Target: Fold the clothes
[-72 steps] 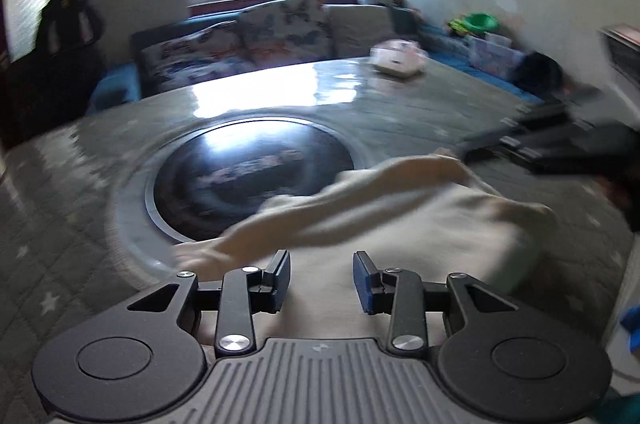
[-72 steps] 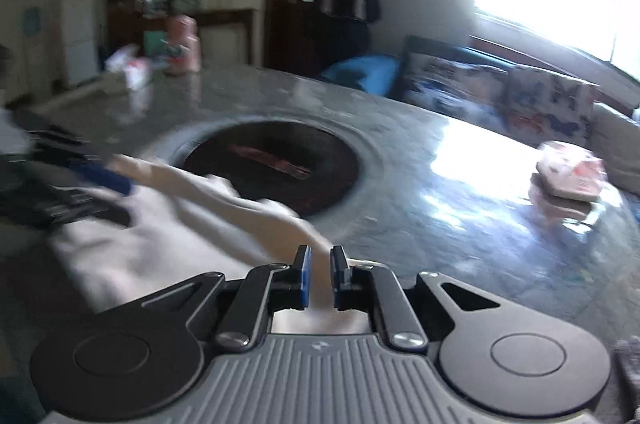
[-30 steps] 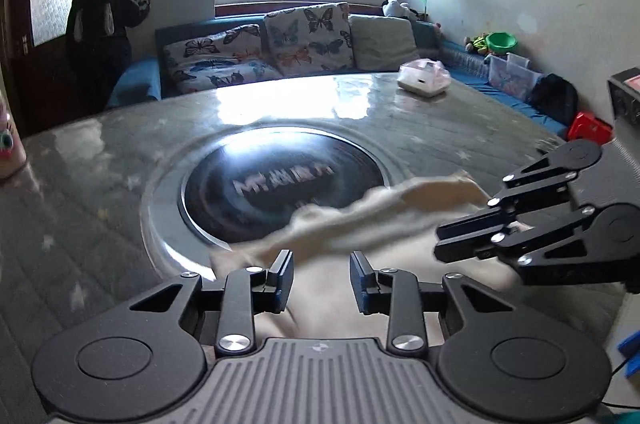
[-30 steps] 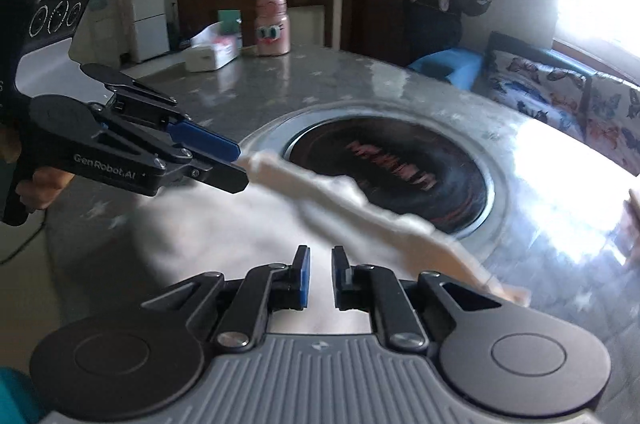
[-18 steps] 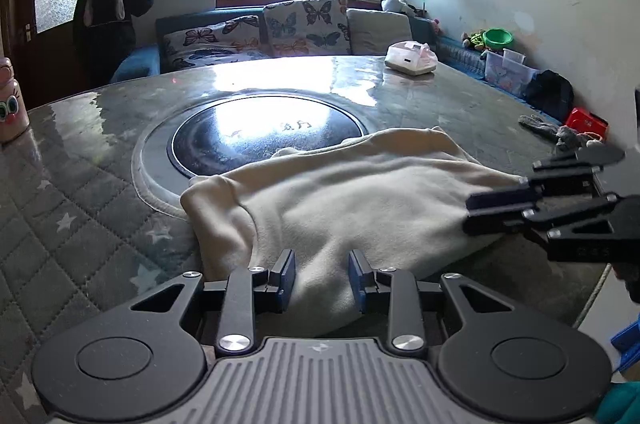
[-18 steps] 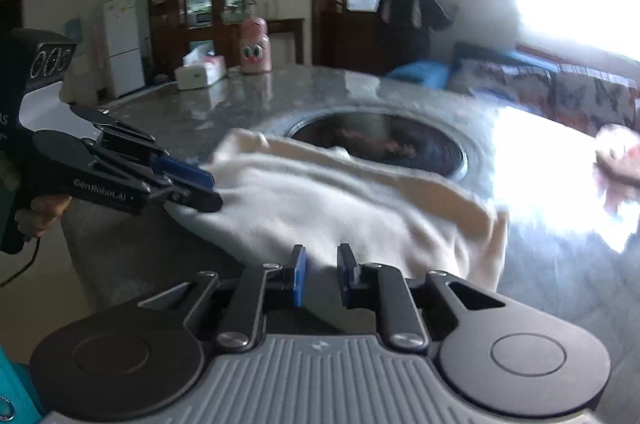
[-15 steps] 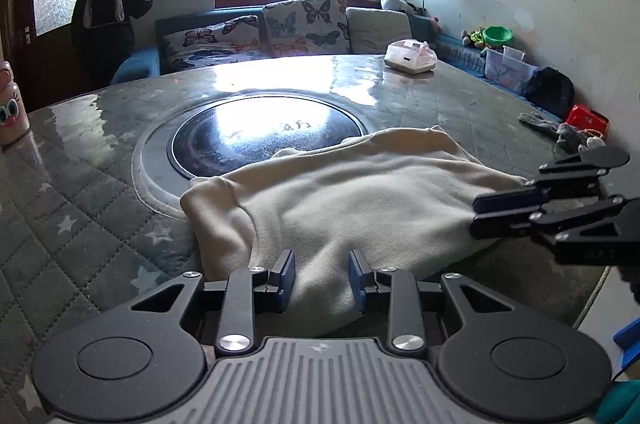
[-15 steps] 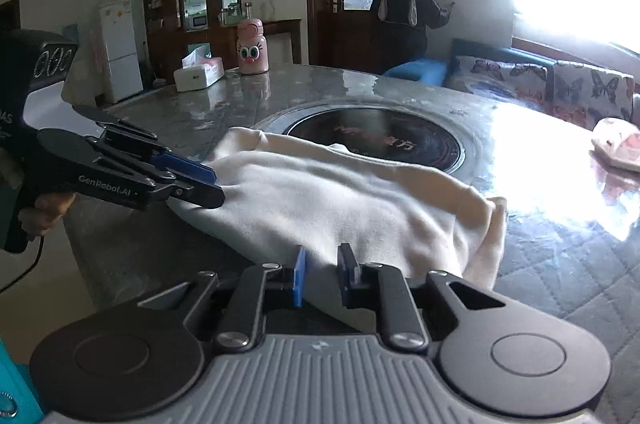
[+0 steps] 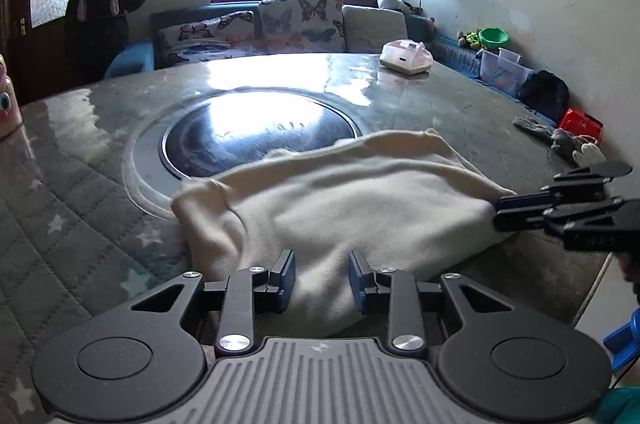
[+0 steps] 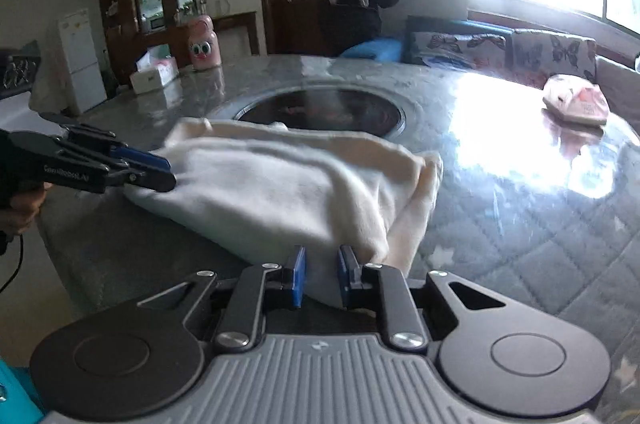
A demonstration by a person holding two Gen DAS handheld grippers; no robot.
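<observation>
A cream fleece garment (image 9: pixel 360 200) lies folded over on the near part of the round table (image 9: pixel 72 192), its far edge reaching the black glass disc (image 9: pixel 256 132). My left gripper (image 9: pixel 322 274) holds the garment's near left corner, with thick cloth filling the gap between its pads. From the right wrist view the left gripper (image 10: pixel 166 174) pinches that corner low over the table edge. My right gripper (image 10: pixel 322 274) is shut on the near right corner of the garment (image 10: pixel 272 192). The left wrist view shows the right gripper (image 9: pixel 498 214) at the cloth's right end.
A pink tissue pack (image 9: pixel 406 58) lies at the table's far side and grey gloves (image 9: pixel 560 140) at its right edge. A pink cup (image 10: pixel 204 50) and a white tissue box (image 10: pixel 154 74) stand far left. A person (image 9: pixel 104 12) stands by the door, beside the sofa.
The garment, in the air and blurred a second ago, has come down flat on the table. Both grippers sank with it, and the right one swung sideways and rolled a little.
</observation>
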